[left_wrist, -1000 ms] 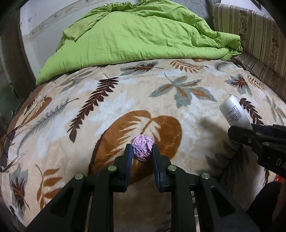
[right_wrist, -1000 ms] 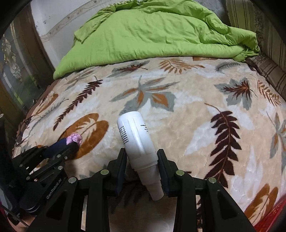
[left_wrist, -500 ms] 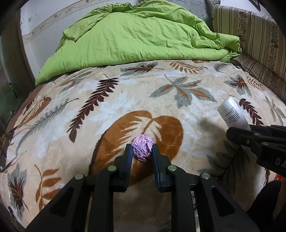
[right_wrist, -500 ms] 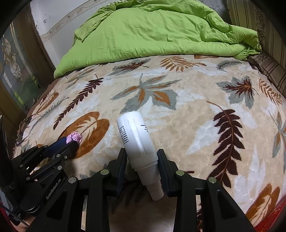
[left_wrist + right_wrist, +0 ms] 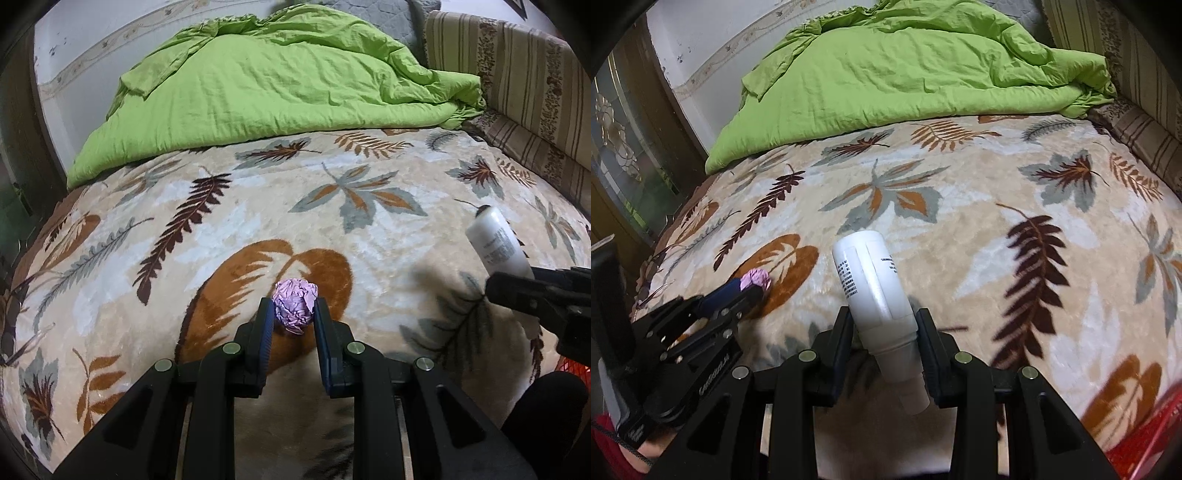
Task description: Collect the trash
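Left gripper (image 5: 293,314) is closed onto the pink paper wad (image 5: 295,311): both pads touch its sides, wad sits right at the fingertips, over the big brown leaf print on the leaf-print blanket (image 5: 258,206). Can't tell from the left wrist view whether the wad is lifted clear of the blanket or touching it; fisheye angle is poor for that.

Right gripper (image 5: 884,326) is clamped on the white bottle (image 5: 873,288). Jaws grip the lower body near the neck, the narrow neck end points back toward the camera, the flat base points out over the blanket. Bottle is tilted, base leaning left. Black print runs down its side.

Cross-check: in the right wrist view the left gripper (image 5: 753,288) shows to the left of the bottle, pink wad (image 5: 755,279) at its tip, next to the same brown leaf. In the left wrist view the bottle (image 5: 496,243) sticks up out of the right gripper (image 5: 517,286) at the right edge of the blanket.

Green duvet (image 5: 905,70) is bunched at the far end of the blanket. Striped cushion (image 5: 524,74) runs along the blanket's right side.
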The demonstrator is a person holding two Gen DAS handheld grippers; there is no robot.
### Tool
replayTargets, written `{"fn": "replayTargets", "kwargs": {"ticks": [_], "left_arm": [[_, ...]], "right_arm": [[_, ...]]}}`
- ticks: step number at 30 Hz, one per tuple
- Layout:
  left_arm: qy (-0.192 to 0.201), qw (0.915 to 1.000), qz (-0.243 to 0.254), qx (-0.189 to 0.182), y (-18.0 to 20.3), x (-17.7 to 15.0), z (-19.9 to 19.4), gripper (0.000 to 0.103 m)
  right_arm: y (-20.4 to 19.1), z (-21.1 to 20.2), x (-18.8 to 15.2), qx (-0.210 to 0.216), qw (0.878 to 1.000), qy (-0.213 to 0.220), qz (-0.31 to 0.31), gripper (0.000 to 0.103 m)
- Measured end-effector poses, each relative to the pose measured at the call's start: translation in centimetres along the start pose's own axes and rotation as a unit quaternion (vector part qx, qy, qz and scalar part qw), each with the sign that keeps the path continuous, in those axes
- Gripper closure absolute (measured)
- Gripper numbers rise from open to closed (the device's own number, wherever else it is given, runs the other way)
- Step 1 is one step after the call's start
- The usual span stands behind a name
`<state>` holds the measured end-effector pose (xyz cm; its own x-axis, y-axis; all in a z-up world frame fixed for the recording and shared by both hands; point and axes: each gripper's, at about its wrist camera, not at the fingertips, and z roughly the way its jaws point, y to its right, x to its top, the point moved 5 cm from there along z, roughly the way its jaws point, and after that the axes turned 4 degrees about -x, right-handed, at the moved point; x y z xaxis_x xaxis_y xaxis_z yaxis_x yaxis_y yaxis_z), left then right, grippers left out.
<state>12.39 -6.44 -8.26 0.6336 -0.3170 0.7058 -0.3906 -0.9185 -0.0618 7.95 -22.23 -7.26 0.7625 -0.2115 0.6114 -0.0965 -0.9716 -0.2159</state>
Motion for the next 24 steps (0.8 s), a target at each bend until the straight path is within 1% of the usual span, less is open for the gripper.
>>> {"fn": "replayTargets", "kwargs": {"ticks": [3,9,16,24], "left_arm": [[0.002,1.0000,0.006,-0.005,0.7,0.2,-0.3,0.082],[0.008,0.9996,0.020,-0.017,2.4,0.6,-1.3,0.082],[0.017,0.9989,0.034,-0.027,4.1,1.0,-2.4,0.082],[0.018,0.9981,0.043,-0.041,5.7,1.2,-3.1,0.082]], "right_arm": [[0.9,-1.4,-0.6,-0.004,1.000,0.004,0.004,0.066],[3.1,-3.9,-1.7,-0.008,0.999,0.011,0.034,0.066],[4.6,-5.5,-2.4,-0.015,0.998,0.020,0.052,0.066],[5.5,-6.9,-2.7,-0.022,0.997,0.030,0.061,0.066]]}}
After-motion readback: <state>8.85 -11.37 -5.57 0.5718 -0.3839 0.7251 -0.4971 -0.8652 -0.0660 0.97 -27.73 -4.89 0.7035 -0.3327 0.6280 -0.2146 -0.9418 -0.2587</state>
